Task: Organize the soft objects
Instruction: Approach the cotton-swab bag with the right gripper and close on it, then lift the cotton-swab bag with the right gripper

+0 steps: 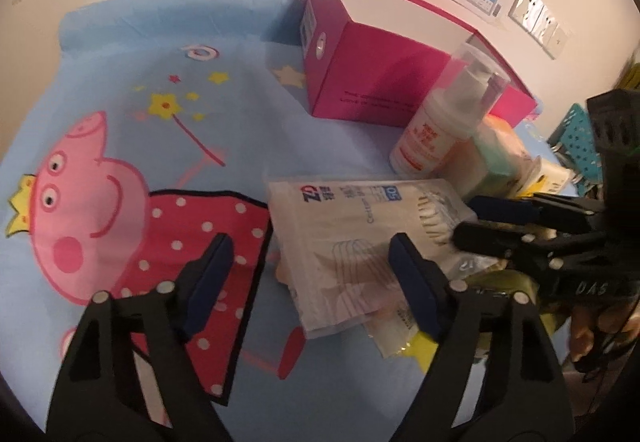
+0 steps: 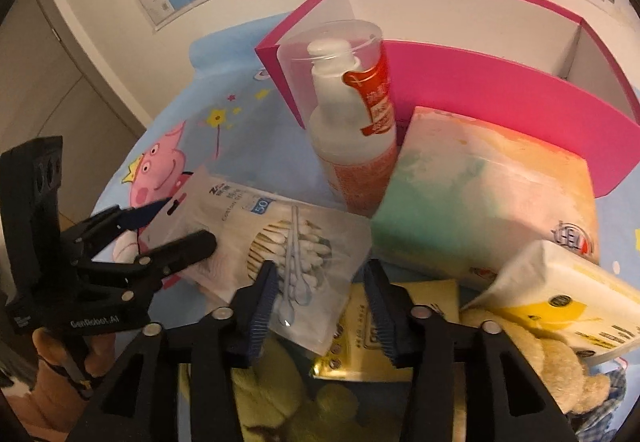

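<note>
Two claws are converging on one item, so the step in hand is judged to be the pick-up of the cotton-swab bag [image 2: 288, 238].

1. Layout. The pink box [image 2: 500, 110] stands open at the far right of the blue cartoon-print cloth [image 1: 120, 90]. It is the likely destination. The pastel tissue pack [image 2: 480, 194] lies just in front of it, with the pump bottle [image 2: 352, 130] upright at the pack's left. The bag lies flat on the cloth, near and left of the bottle.
2. Left claw [image 1: 316, 278]: about half open, straddling the bag's left end. No pad is seen pressing, and nothing is held.
3. Right claw [image 2: 322, 298]: open, astride the bag's near corner, also holding nothing.
4. Next move: one claw probably needs to close on the thin film edge. The flat bag offers little to bite, and it overlaps the gold packet [image 2: 400, 322].

Limits of view: the green plush [image 2: 272, 402] and beige plush [image 2: 540, 374] are largely hidden behind the right claw. Motion blur obscures pad contact. What lies under the cloth cannot be told.
</note>
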Demonstrator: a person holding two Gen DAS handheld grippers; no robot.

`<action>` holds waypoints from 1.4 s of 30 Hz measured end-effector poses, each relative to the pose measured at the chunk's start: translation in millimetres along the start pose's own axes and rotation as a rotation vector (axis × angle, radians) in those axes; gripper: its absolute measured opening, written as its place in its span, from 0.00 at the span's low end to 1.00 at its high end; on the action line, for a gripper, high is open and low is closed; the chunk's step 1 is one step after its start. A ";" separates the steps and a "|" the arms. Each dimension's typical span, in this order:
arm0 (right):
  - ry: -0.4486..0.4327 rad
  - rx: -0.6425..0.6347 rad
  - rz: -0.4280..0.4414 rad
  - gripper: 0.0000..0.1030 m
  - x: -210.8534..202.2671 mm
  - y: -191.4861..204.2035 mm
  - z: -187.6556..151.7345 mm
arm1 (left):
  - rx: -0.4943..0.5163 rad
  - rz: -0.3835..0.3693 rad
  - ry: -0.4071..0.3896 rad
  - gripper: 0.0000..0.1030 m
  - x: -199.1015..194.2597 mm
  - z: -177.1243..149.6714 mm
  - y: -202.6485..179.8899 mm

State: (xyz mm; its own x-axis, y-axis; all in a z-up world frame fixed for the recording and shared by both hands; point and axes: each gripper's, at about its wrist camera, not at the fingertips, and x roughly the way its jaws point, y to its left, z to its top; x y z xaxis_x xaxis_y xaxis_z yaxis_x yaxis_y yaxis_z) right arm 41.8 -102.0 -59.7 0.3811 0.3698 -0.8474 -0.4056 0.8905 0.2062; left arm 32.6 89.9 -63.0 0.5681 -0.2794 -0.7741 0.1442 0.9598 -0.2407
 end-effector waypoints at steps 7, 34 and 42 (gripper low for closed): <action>0.009 0.044 0.101 0.63 16.4 8.8 6.9 | -0.002 -0.076 0.026 0.61 0.6 2.9 5.8; -0.058 0.020 0.150 0.23 -1.0 -7.2 -9.2 | -0.002 -0.024 0.015 0.58 -9.1 -0.9 7.1; 0.022 0.026 0.185 0.48 23.2 0.8 6.7 | 0.006 -0.026 0.013 0.58 -10.6 -2.9 12.4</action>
State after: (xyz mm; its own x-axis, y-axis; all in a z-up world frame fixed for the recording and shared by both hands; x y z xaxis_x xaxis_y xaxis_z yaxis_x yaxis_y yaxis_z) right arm 55.9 -90.9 -75.9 0.2834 0.5226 -0.8041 -0.4455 0.8143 0.3722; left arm 26.0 104.6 -59.5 0.5532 -0.3045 -0.7754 0.1633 0.9524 -0.2576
